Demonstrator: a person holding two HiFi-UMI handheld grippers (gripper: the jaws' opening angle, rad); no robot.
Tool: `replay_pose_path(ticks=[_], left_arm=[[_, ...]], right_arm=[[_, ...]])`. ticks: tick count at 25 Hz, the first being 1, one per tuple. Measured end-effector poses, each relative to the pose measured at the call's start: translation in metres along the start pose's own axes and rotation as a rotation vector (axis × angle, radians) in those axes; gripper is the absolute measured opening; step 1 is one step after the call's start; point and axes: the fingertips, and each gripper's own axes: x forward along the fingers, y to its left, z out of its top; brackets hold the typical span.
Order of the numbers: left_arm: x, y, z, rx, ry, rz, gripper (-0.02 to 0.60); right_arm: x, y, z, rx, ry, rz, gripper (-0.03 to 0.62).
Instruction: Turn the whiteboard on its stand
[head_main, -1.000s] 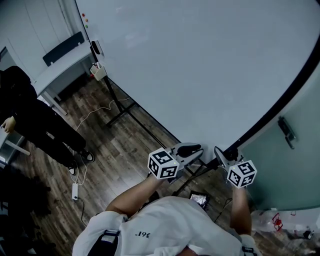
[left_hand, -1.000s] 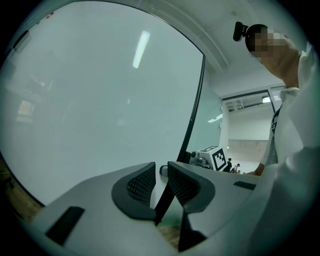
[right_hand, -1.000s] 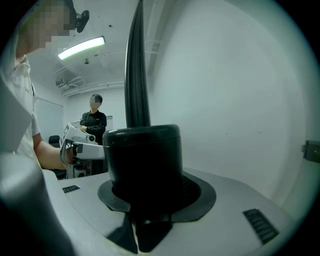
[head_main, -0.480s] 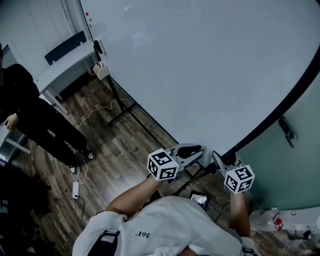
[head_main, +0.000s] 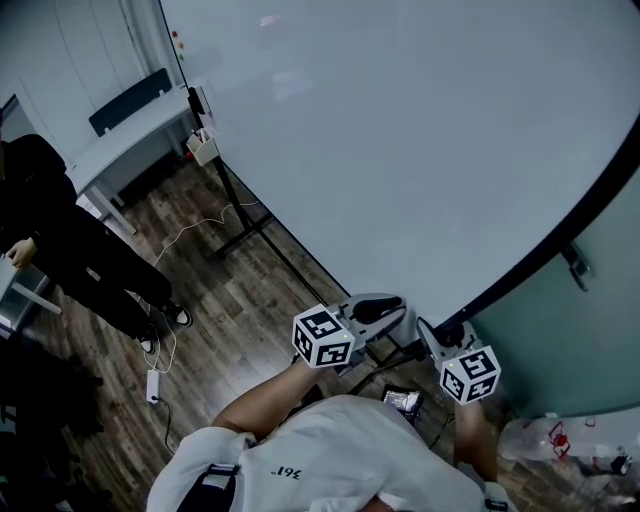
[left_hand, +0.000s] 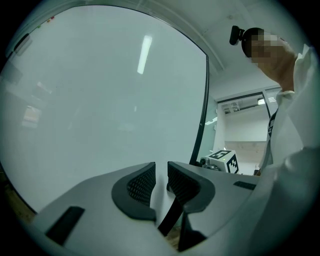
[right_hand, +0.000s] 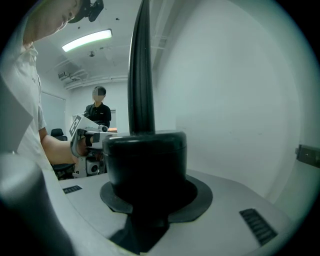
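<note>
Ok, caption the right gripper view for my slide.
Right gripper, jaws just closing, clasps a black knob at the edge-on whiteboard's frame.

The head view is dim and bluish, the wood floor (head_main: 230, 300) dark and shadowy. Both gripper views are fisheye, bent and black at the corners. A ceiling strip light (right_hand: 87, 40) glows overhead; its streak glares on the whiteboard (left_hand: 100, 110). The near black knob (right_hand: 147, 160) looks soft, perhaps out of focus.

The blank, black-rimmed whiteboard (head_main: 400, 130) fills twelve to four o'clock. Its black stand (head_main: 243, 228) foots at ten o'clock, with a black knob (right_hand: 145, 160) on the near edge.
</note>
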Motion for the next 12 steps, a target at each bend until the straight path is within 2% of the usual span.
replay_pose_path(ticks=[12], left_arm=[[-0.010,-0.008,0.000,-0.016,-0.011,-0.020,0.064]], right_arm=[[-0.006,0.023,-0.002,-0.005,0.008,-0.016,0.152]])
